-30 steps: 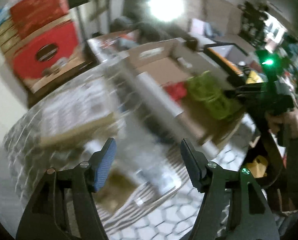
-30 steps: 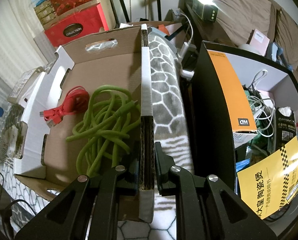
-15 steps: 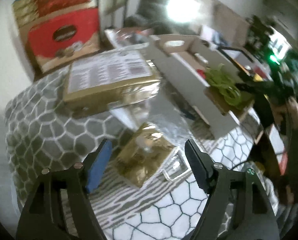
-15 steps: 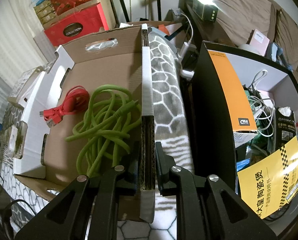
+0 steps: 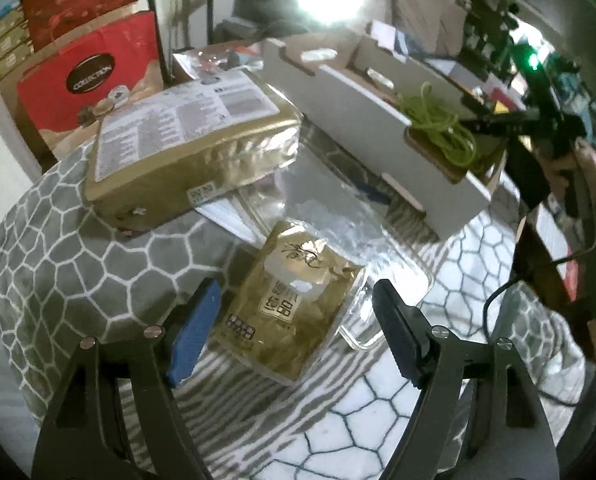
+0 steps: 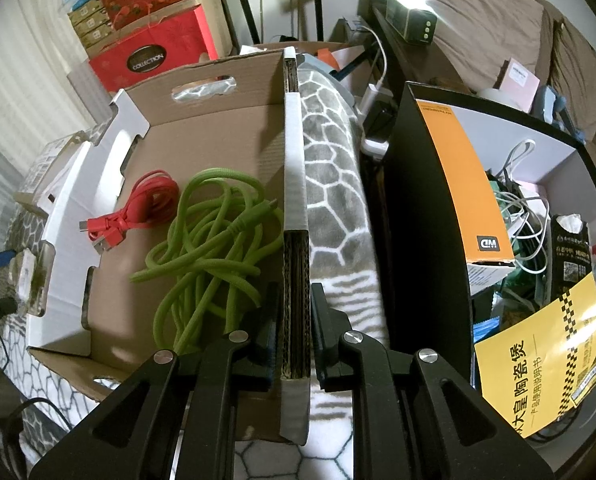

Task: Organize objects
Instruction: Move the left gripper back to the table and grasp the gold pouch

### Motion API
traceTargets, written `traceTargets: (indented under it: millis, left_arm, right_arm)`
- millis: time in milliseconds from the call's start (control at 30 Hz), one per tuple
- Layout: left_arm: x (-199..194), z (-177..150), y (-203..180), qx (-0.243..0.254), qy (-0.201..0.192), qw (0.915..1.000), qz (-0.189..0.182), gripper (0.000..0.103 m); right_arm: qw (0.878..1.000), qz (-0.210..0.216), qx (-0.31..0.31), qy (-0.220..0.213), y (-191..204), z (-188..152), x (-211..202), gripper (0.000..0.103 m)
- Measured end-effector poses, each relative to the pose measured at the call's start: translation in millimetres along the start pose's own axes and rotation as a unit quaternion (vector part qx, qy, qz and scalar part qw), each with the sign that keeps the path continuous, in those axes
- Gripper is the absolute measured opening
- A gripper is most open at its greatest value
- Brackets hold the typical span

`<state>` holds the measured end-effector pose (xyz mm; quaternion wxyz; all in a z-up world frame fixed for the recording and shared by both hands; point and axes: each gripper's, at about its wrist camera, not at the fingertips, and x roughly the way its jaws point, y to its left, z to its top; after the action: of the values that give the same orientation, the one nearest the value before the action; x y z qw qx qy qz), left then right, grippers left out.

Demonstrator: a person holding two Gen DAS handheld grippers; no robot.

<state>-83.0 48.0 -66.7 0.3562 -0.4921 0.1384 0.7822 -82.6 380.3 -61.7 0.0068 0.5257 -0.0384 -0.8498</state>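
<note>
The left gripper hangs wide open and empty over a gold foil pouch, which lies flat on the hexagon-patterned blanket directly between and just ahead of the spread jaws, its long axis running away from the tool and tilted slightly right. Beyond the pouch sits a larger gold box; farther right of the pouch stands the cardboard tray, its near wall pinched tight by the right gripper, with a green cable and red cable inside. The left hand is plainly the nearer one for the pouch.
</note>
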Motion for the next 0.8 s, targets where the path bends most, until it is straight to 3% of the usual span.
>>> traceTargets:
  millis: [133, 200, 367, 633, 800]
  left_arm:
    - [10, 0, -9, 0.026, 0.013, 0.9995, 0.016, 0.07]
    - [12, 0, -11, 0.032, 0.013, 0.999, 0.028, 0.058]
    - [7, 2, -7, 0.013, 0.007, 0.9994, 0.031, 0.049]
    - [-27, 23, -28, 0.023, -0.035, 0.999, 0.016, 0.047]
    - [-39, 53, -69, 0.068, -0.056, 0.9961, -0.01, 0.048]
  right_arm:
    - [1.0, 0.0, 0.0, 0.0, 1, 0, 0, 0.015]
    - [1.0, 0.0, 0.0, 0.0, 1, 0, 0, 0.015]
    - [1.0, -0.001, 0.0, 0.0, 1, 0, 0, 0.015]
    - [1.0, 0.0, 0.0, 0.0, 1, 0, 0, 0.015]
    - [1.0, -0.001, 0.0, 0.0, 1, 0, 0, 0.015]
